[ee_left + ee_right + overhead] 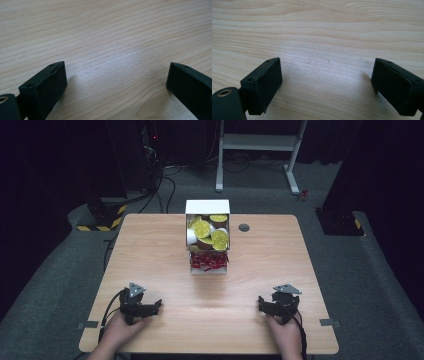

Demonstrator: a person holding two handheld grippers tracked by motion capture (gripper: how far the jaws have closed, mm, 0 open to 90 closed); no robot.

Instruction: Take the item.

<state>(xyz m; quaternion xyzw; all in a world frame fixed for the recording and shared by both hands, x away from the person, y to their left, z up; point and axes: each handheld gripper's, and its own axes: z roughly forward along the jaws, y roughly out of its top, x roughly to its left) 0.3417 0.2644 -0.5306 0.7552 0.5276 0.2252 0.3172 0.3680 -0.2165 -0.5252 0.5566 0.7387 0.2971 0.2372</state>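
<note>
A white box (207,236) stands at the middle back of the wooden table (150,265). Its upper part holds several round pods with yellow lids (211,232), and its lower part holds small red packets (208,261). My left gripper (141,303) rests near the front left edge, held by a hand, with its jaws wide apart over bare wood (117,45). At the front right my right gripper (278,303) sits the same way, open, with nothing but wood grain (327,45) between its jaws. Both grippers are well short of the box.
A small round grommet (244,227) sits in the table top right of the box. Beyond the table are a white desk frame (260,150), cables on the grey floor and a yellow-black striped base (102,217) at the left.
</note>
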